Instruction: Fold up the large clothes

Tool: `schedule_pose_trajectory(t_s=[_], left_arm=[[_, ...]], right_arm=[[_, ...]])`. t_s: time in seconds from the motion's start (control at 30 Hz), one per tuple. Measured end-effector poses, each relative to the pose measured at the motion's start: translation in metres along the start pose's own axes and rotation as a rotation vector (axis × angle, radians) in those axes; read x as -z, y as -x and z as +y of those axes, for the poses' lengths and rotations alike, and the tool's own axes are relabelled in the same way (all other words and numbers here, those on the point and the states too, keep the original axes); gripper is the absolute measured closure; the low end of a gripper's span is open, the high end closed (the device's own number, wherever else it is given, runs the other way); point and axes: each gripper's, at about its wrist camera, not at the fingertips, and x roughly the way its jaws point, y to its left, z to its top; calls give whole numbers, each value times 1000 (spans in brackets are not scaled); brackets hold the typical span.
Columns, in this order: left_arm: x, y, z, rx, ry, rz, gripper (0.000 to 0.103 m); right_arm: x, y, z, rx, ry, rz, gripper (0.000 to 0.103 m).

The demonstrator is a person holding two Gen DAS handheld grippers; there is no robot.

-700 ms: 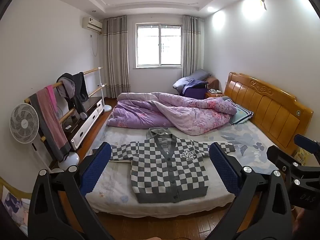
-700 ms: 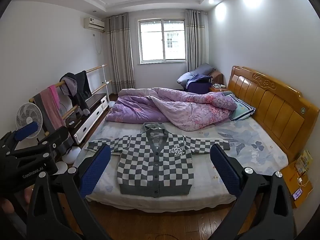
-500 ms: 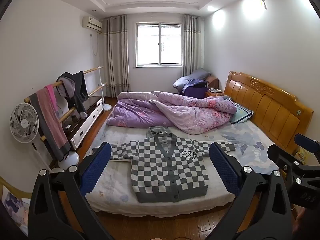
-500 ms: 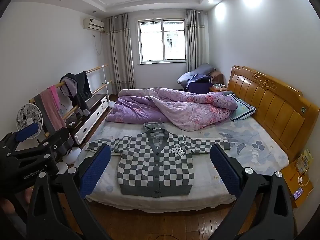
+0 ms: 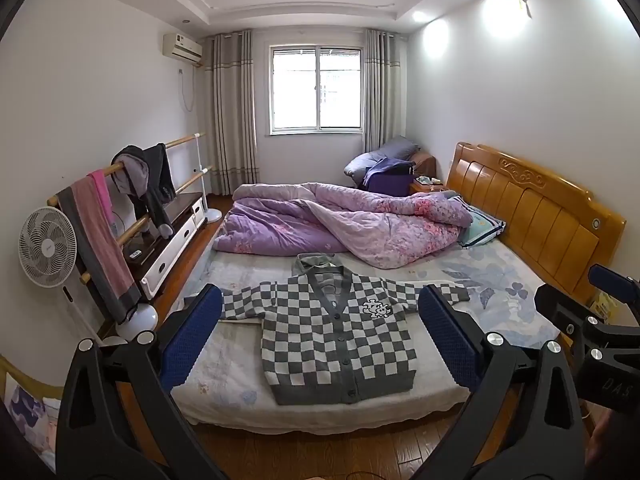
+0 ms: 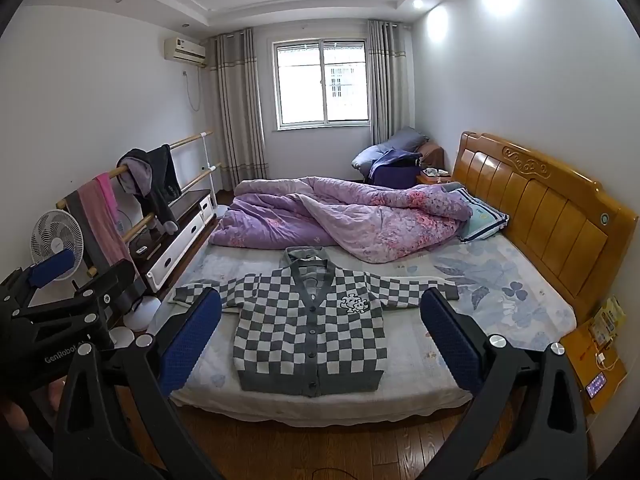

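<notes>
A grey-and-white checked cardigan (image 5: 340,340) (image 6: 310,336) lies flat, front up, sleeves spread, on the near part of the bed (image 5: 500,304) (image 6: 424,376). My left gripper (image 5: 320,312) hangs in the air short of the bed's near edge, its blue-padded fingers wide open and nothing between them. My right gripper (image 6: 320,312) is likewise held back over the floor, open and empty. Each gripper shows at the edge of the other's view: the right one (image 5: 600,320), the left one (image 6: 60,300).
A rumpled purple quilt (image 5: 340,224) fills the far half of the bed, with a wooden headboard (image 5: 536,204) on the right. A clothes rail (image 5: 132,184), a fan (image 5: 48,246) and a low cabinet (image 5: 172,236) line the left wall. A bedside stand (image 6: 592,352) stands right.
</notes>
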Motion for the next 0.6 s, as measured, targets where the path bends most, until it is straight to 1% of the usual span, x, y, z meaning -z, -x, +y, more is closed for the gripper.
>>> schedule_pose_trajectory(t_s=[0.23, 0.27, 0.6], left_arm=[[-4, -1, -1, 4, -1, 4, 5], [1, -2, -3, 7, -2, 4, 5], [5, -4, -8, 17, -3, 10, 5]], right_arm=[[-2, 4, -2, 5, -2, -1, 7], [-2, 4, -2, 6, -2, 0, 7], [0, 1, -1, 16, -3, 6, 7]])
